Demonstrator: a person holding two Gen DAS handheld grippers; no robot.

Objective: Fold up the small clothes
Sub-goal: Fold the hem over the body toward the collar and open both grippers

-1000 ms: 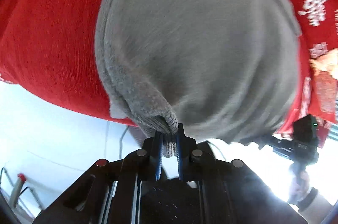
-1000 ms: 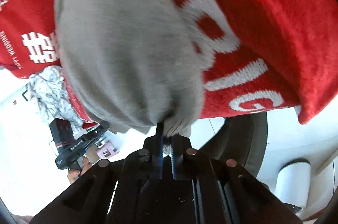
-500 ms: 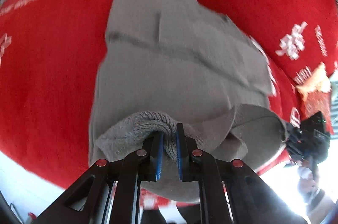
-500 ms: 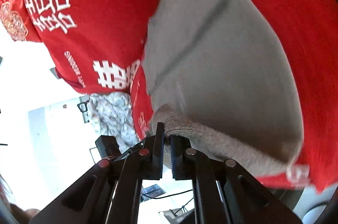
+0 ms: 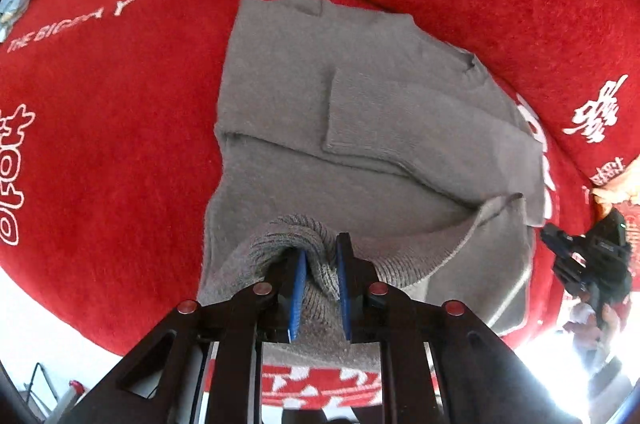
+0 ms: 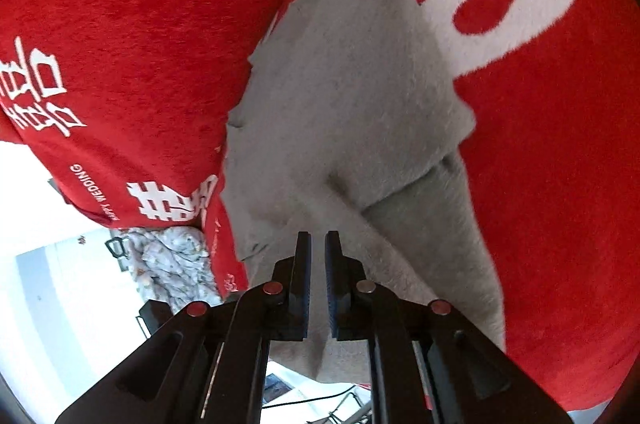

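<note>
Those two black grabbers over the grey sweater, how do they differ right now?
The left gripper has the grey sweater's ribbed hem bunched between its blue-lined jaws, which are opening. The right gripper has nothing between its jaws: a narrow bare gap, also widening, with the sweater lying beyond. Both hang above the red blanket.

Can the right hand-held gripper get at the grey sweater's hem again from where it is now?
Probably yes. The right hand-held gripper has empty, slightly parted, opening jaws right above the grey sweater on the red blanket; nothing lies between them.
</note>
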